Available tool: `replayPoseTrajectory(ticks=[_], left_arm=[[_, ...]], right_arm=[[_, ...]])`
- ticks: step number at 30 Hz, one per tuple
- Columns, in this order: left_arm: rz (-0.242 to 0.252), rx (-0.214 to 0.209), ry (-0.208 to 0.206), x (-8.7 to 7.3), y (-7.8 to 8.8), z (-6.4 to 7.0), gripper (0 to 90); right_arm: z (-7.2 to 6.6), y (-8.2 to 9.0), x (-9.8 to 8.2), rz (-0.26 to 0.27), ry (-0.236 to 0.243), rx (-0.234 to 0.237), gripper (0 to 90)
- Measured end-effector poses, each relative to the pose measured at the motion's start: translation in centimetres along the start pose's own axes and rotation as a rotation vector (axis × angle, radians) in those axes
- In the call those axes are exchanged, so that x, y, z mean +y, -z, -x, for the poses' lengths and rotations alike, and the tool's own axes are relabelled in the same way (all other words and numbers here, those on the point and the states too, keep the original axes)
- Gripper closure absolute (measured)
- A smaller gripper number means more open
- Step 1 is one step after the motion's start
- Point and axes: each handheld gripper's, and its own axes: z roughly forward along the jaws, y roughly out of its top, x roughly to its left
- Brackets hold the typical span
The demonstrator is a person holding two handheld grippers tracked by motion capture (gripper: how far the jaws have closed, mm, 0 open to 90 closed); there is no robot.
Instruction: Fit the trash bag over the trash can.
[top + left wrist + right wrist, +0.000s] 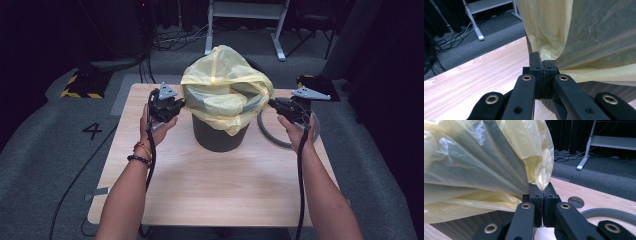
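A dark grey bin (pixel 217 137) stands mid-table with a yellow plastic bag (pixel 220 85) draped over its top. I hold the bag from both sides. My left gripper (pixel 181 103) is at the bag's left edge; in the left gripper view its jaws (pixel 542 63) are pressed together on a corner of the yellow bag (pixel 584 37). At the bag's right edge, my right gripper (pixel 272 103) is shut too, and in the right gripper view (pixel 542 191) a fold of the bag (pixel 539 170) runs down between its pads. The bin's ribbed wall (pixel 474 222) shows under the bag.
A grey ring (pixel 270 136) lies on the light wooden table (pixel 200 185) to the right of the bin, close under my right hand. A round hole (pixel 576 201) sits in the tabletop near it. Cables and a white metal stand (pixel 245 15) are on the floor beyond.
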Motion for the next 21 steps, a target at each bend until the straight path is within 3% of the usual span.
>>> replayPoseTrajectory(ticks=[2,5,8,11,15,19,21], left_arm=[[0.023,0.027,0.009,-0.1,0.2,0.0,85.4],[0.054,0.048,0.029,-0.2,0.8,-0.2,67.2],[0.099,0.046,0.032,-0.4,1.9,-0.5,60.7],[0.136,0.044,0.055,-0.2,2.9,-1.2,57.7],[0.168,0.061,0.109,0.5,3.2,-2.1,53.8],[0.171,0.067,0.109,1.2,2.7,-2.0,52.4],[0.149,0.068,0.082,1.4,2.2,-1.7,53.5]], right_arm=[[0.1,0.4,-0.1,0.030,0.001,-0.003,83.8],[0.2,1.4,0.0,0.063,0.024,-0.017,71.5],[0.3,2.5,0.3,0.107,0.048,-0.001,61.3],[0.3,3.5,0.9,0.146,0.064,0.038,53.9],[0.2,4.2,2.1,0.201,0.054,0.021,50.3],[0.0,4.3,3.3,0.245,0.008,0.045,49.0],[-0.4,4.1,3.8,0.254,-0.002,0.056,47.9]])
